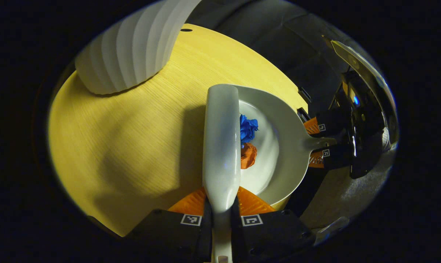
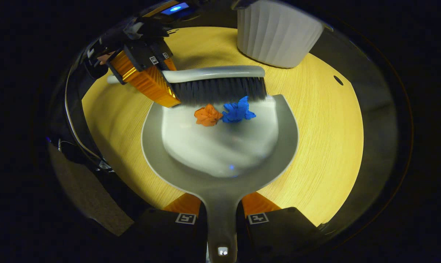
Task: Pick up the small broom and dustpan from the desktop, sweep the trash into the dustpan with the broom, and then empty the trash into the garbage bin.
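Sweeping nearly done, emptying still ahead.

Left claw (image 2: 147,73) clenched on the broom (image 2: 215,86) handle, bristles down at the dustpan (image 2: 220,153) lip. Right claw (image 2: 222,215) clamped on the dustpan handle, pan lying flat on the counter (image 2: 323,146). Orange scrap (image 2: 207,115) and blue scrap (image 2: 238,111) already inside the pan, just behind the bristles (probably one more nudge needed to seat them deeper). Ribbed white garbage bin (image 2: 277,34) upright at the far side of the counter, apart from the pan. Left: lifting the pan, carrying it over, tipping it into the bin. Broom held level across the pan mouth, seen from above in the left gripper view.
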Available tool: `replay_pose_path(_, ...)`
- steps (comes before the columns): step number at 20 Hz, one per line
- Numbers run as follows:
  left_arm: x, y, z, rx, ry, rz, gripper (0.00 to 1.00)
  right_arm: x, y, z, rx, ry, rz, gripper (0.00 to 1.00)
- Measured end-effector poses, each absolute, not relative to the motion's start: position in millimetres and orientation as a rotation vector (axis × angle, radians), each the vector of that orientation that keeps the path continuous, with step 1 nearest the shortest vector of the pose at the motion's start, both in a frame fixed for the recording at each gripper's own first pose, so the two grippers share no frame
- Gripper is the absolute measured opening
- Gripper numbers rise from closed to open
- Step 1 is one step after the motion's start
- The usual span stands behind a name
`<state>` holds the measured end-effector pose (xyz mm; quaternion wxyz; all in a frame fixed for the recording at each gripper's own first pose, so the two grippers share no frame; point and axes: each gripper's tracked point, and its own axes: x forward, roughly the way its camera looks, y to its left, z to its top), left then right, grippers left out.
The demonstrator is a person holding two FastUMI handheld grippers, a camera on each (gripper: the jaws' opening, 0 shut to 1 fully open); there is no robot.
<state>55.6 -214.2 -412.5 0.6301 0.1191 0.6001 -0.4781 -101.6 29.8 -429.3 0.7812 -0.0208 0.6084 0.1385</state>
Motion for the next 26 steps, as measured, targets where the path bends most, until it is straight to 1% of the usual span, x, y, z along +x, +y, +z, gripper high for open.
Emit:
replay_pose_path(4,65,-198,-382,0.197,1.229,-0.968,0.25,-102,31,-417,-0.005,1.262,0.255,0.36)
replay_pose_path(5,70,-188,-374,0.184,1.19,-0.916,0.25,-103,28,-410,-0.002,1.263,0.234,0.39)
replay_pose_path(6,75,-176,-365,0.173,1.163,-0.85,0.24,-104,24,-401,0.002,1.261,0.212,0.36)
replay_pose_path(7,80,-163,-361,0.162,1.146,-0.779,0.25,-105,20,-391,0.013,1.258,0.19,0.39)
replay_pose_path(8,83,-147,-357,0.153,1.133,-0.708,0.25,-106,13,-379,0.023,1.255,0.172,0.36)
replay_pose_path(9,83,-133,-358,0.146,1.127,-0.643,0.25,-104,6,-365,0.027,1.245,0.151,0.36)
replay_pose_path(10,81,-126,-362,0.146,1.118,-0.583,0.25,-103,-1,-352,0.028,1.243,0.128,0.36)
replay_pose_path(11,81,-117,-364,0.145,1.105,-0.533,0.25,-102,-9,-339,0.029,1.247,0.107,0.39)
replay_pose_path(12,69,-115,-369,0.14,1.097,-0.499,0.25,-99,-15,-324,0.035,1.241,0.087,0.36)
replay_pose_path(13,60,-113,-374,0.136,1.093,-0.482,0.25,-97,-18,-310,0.047,1.236,0.07,0.36)
replay_pose_path(14,54,-107,-374,0.136,1.101,-0.473,0.25,-94,-26,-294,0.06,1.232,0.052,0.39)
replay_pose_path(15,49,-103,-377,0.14,1.113,-0.465,0.25,-90,-34,-278,0.071,1.225,0.034,0.36)
replay_pose_path(16,46,-98,-381,0.143,1.125,-0.456,0.25,-85,-43,-261,0.081,1.219,0.016,0.39)
replay_pose_path(19,33,-89,-387,0.137,1.161,-0.446,0.25,-62,-67,-214,0.084,1.182,-0.026,0.39)
replay_pose_path(20,28,-87,-390,0.131,1.17,-0.45,0.25,-56,-75,-200,0.067,1.173,-0.043,0.33)
replay_pose_path(21,23,-84,-391,0.129,1.174,-0.454,0.25,-47,-85,-187,0.039,1.168,-0.056,0.36)
replay_pose_path(22,18,-79,-394,0.134,1.173,-0.457,0.25,-37,-98,-175,0.011,1.165,-0.069,0.33)
replay_pose_path(23,15,-74,-395,0.15,1.161,-0.457,0.25,-26,-108,-165,-0.018,1.163,-0.081,0.33)
replay_pose_path(24,12,-69,-398,0.166,1.152,-0.457,0.25,-15,-116,-160,-0.042,1.163,-0.091,0.36)
replay_pose_path(26,10,-64,-400,0.163,1.146,-0.457,0.25,12,-133,-150,-0.072,1.158,-0.109,0.36)
